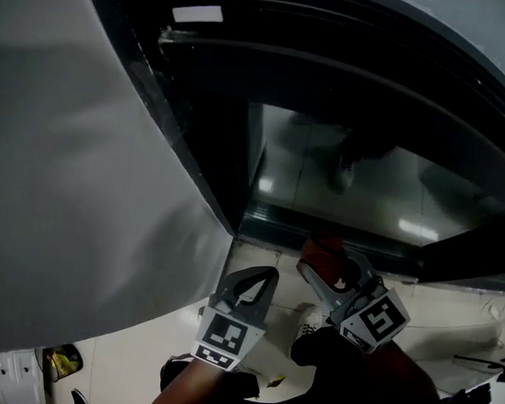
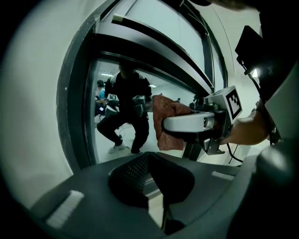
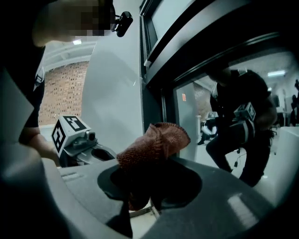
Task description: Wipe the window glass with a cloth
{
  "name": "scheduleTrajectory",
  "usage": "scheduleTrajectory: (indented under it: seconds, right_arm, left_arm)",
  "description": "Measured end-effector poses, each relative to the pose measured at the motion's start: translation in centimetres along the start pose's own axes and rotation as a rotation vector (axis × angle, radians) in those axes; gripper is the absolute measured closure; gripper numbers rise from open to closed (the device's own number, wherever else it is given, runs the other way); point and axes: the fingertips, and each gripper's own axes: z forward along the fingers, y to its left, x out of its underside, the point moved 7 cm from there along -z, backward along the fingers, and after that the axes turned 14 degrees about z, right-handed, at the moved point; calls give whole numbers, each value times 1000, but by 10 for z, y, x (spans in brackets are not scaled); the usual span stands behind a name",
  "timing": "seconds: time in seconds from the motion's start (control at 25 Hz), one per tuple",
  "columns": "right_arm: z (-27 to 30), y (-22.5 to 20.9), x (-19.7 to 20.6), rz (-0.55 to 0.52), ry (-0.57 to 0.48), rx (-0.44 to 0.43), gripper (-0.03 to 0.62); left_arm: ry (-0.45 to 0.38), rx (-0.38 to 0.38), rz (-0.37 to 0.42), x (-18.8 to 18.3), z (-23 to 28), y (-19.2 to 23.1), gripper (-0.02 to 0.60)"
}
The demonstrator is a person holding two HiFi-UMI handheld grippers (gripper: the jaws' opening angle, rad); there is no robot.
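The window glass sits in a dark frame ahead of me. A reddish-brown knitted cloth is bunched in my right gripper, which is shut on it just below the lower edge of the glass. In the right gripper view the cloth sticks up out of the jaws, near the glass. My left gripper hangs beside it on the left, jaws together, holding nothing. The left gripper view shows the cloth and the right gripper in front of the pane.
A pale grey wall panel fills the left side. Below lies a light floor, with cables at the right. A dark-clothed crouching person shows in the glass.
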Motion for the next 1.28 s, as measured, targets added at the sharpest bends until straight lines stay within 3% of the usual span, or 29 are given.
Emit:
scheduleTrajectory:
  seconds: [0.16, 0.32, 0.52, 0.64, 0.76, 0.92, 1.04, 1.28]
  right_arm:
    - [13, -15, 22, -79, -67, 28, 480]
    - [33, -33, 27, -240, -110, 57, 480]
    - [48, -20, 22, -514, -86, 124, 480]
    - [58, -9, 2, -747, 11, 255, 480]
    - [72, 0, -34, -1031, 27, 417, 480]
    - [96, 11, -81, -1307, 35, 599, 480]
    - [117, 17, -113, -1422, 41, 714, 480]
    - [151, 29, -153, -1484, 30, 834, 480]
  left_arm:
    - [-41, 8, 35, 45, 22, 7, 565]
    - [-79, 11, 85, 76, 51, 25, 565]
    - [6, 63, 50, 132, 67, 22, 565]
    - [32, 102, 14, 157, 79, 18, 565]
    - [38, 170, 1, 171, 100, 14, 566]
    - [80, 241, 69, 184, 121, -2, 565]
    - [95, 299, 80, 191, 125, -16, 565]
    - [63, 283, 86, 188, 111, -12, 565]
